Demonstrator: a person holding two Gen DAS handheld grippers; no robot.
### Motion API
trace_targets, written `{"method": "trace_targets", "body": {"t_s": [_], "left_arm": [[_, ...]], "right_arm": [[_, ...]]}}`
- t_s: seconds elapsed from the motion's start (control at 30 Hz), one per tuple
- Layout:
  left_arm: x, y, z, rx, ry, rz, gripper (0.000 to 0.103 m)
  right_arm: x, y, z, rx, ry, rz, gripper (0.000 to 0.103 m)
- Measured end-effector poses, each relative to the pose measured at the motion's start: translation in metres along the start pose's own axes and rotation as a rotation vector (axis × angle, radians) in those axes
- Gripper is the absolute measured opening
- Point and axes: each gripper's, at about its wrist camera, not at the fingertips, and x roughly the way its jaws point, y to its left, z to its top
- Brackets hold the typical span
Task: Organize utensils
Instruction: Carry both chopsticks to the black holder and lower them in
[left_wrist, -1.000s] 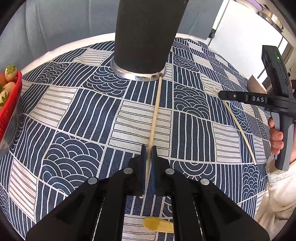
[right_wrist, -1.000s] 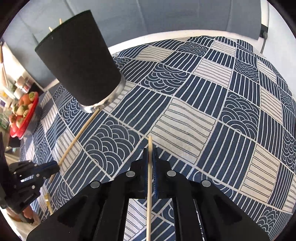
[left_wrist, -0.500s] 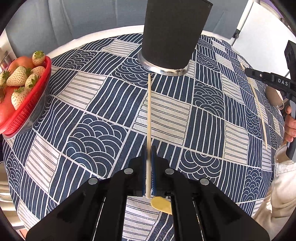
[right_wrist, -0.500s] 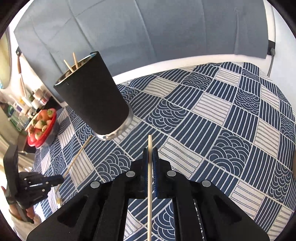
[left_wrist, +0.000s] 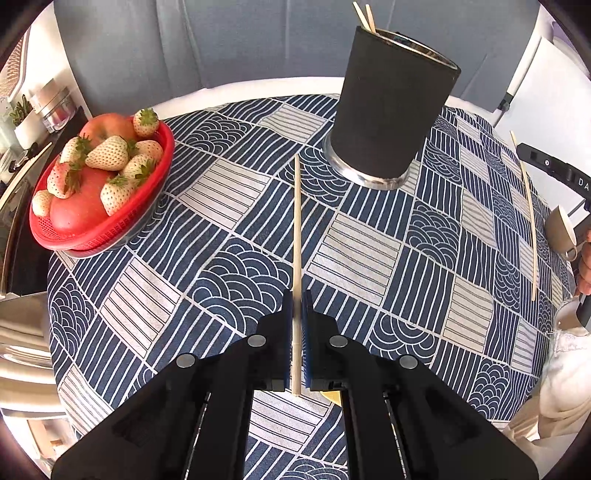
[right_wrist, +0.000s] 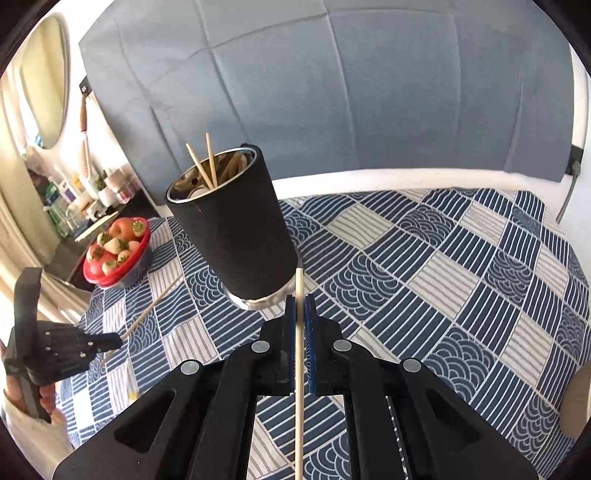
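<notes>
Both chopsticks (left_wrist: 296, 236) (right_wrist: 299, 354) higher; perhaps four total

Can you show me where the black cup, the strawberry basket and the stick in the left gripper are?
black cup (left_wrist: 391, 110): left wrist view, its side.
strawberry basket (left_wrist: 99, 236): left wrist view, red rim.
stick (left_wrist: 296, 236): left wrist view, mid-shaft.

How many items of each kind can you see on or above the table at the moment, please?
Chopsticks: 4 (one in the left tongs, one in the right tongs, two in the holder)
Black utensil holder: 1
Red fruit basket: 1
Total: 6
</notes>
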Motion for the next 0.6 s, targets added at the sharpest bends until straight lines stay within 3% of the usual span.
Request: {"method": "trace_targets", "body": {"t_s": [0.37, 0.6], "left_arm": [[-0.042, 0.012, 0.036, -0.051, -0.111, 0.029, 0.005], [-0.073, 0.017, 0.054, -0.087, -0.234, -0.009, 0.004]], "right_arm": [[-0.029, 0.007, 0.056, -0.110, -0.106, -0.022, 0.005], [-0.038, 0.010, 0.084, -0.140, -0.150, -0.014, 0.004]]}}
